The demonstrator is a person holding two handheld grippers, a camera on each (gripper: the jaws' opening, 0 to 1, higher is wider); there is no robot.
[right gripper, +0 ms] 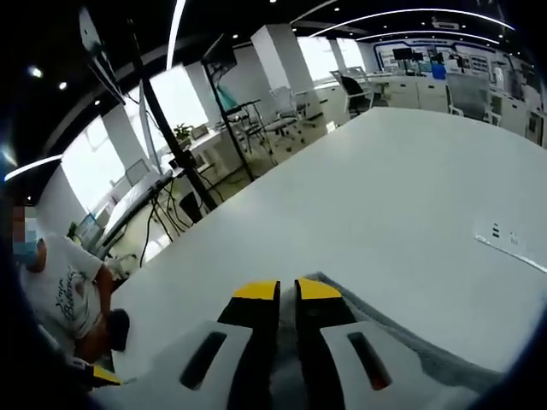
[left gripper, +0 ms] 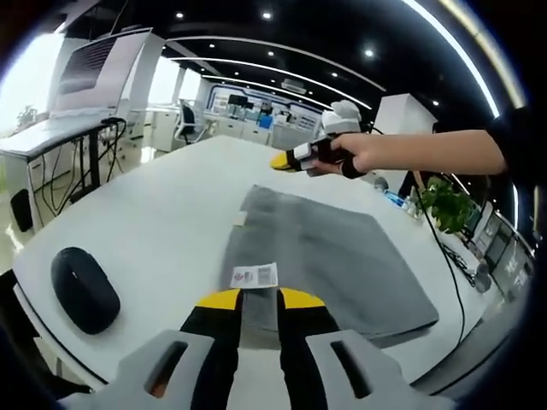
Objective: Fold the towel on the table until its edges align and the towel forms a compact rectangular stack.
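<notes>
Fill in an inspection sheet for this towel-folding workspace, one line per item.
Surface: white table, mostly bare.
Job's things: grey towel lying flat, white label at its near edge.
Clutter: black oval object on the table, away from the towel.
Grippers: left gripper shut on the towel's near edge; right gripper shut on the towel's edge.
Cables: black cable trailing along the table's side.
Surroundings: open office; potted plant; seated person.
</notes>
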